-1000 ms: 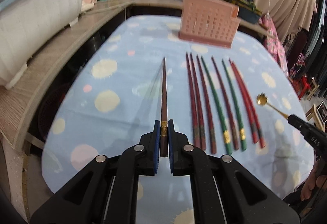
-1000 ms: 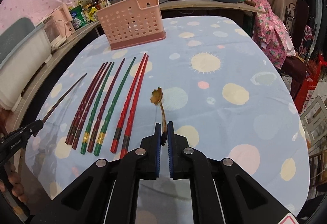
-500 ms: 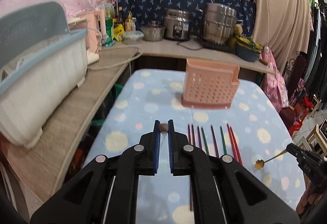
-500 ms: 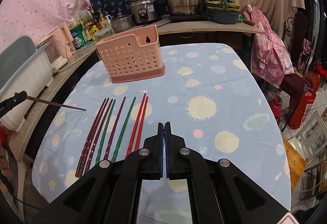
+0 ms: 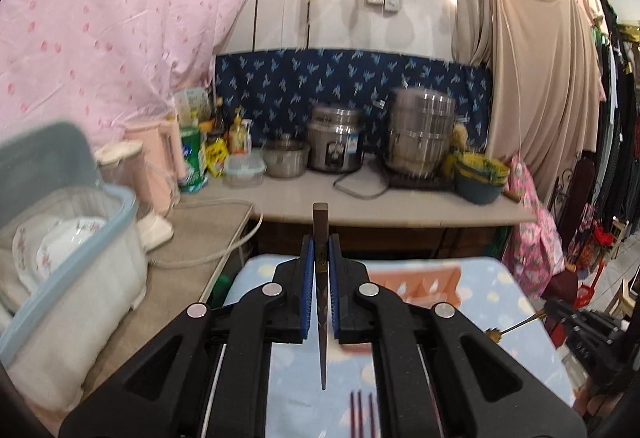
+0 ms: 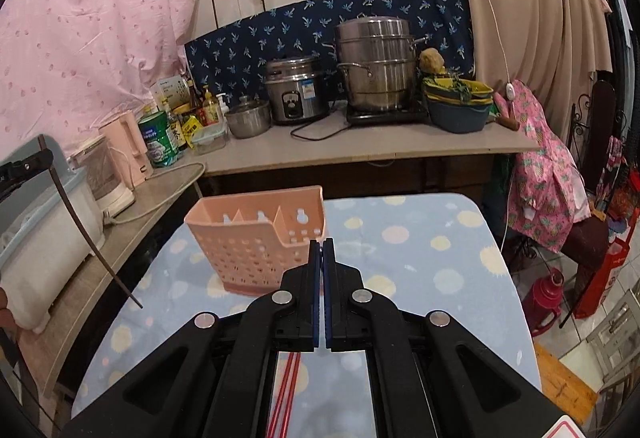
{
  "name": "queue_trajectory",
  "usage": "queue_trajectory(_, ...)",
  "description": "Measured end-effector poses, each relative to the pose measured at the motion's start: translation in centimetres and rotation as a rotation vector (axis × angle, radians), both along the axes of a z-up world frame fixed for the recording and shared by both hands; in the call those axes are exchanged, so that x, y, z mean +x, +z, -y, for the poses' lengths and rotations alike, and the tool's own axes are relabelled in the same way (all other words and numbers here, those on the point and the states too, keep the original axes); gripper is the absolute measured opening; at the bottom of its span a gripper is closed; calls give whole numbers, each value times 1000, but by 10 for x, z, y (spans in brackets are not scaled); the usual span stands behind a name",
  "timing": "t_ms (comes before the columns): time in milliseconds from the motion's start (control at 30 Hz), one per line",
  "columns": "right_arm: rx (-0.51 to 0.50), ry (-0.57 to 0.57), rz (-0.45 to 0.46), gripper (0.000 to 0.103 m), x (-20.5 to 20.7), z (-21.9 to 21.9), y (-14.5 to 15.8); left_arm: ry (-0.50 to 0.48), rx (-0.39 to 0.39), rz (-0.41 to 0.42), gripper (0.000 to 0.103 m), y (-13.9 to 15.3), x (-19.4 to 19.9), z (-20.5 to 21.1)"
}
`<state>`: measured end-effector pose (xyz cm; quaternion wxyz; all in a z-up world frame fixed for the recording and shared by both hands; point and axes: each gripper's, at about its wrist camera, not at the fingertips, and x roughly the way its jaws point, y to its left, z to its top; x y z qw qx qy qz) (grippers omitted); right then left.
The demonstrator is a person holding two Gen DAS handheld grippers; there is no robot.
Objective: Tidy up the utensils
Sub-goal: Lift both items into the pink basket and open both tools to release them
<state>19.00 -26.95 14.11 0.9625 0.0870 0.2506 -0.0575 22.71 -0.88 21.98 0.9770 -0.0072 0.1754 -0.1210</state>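
Note:
My left gripper (image 5: 320, 246) is shut on a dark brown chopstick (image 5: 321, 318), held upright with its tip hanging down over the table; it also shows in the right wrist view (image 6: 86, 238). My right gripper (image 6: 321, 250) is shut on a gold spoon (image 5: 514, 327), which shows only in the left wrist view, held in the air at the right. The pink perforated utensil basket (image 6: 256, 242) stands on the blue spotted tablecloth (image 6: 420, 262), just beyond the right gripper. It is partly hidden behind the left gripper (image 5: 416, 282). Red chopsticks (image 6: 286, 390) lie below the right gripper.
A counter (image 6: 360, 150) behind the table holds steel pots, a rice cooker, bottles and a pink kettle. A white dish tub (image 5: 76, 278) with plates sits on the left counter. Dark chopstick ends (image 5: 360, 414) lie on the cloth. Clothes hang at the right.
Both grippers rose and tilted up from the table. The left turned its chopstick from pointing forward to tip down. The right carried the spoon up toward the basket.

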Motion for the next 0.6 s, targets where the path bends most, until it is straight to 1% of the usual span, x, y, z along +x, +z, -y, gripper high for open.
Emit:
queue_trajectory(100,-2,4,22,2,27,3,11,-14,-23,45,7,20,21,15)
queue_trajectory(200,18,14,31,2,52,9,17,-25,-42,71,7,33,44,28)
queue_trajectory(333,27,26,24,2,80,14,18,-45,-63,87,7,42,70,45)
queue_trajectory(467,24,39,-4,2,102,14,9,-68,-63,78,7,35,90,60)
queue_trajectory(600,18,45,-43,2,117,13,-8,-78,-61,36,7,12,105,67)
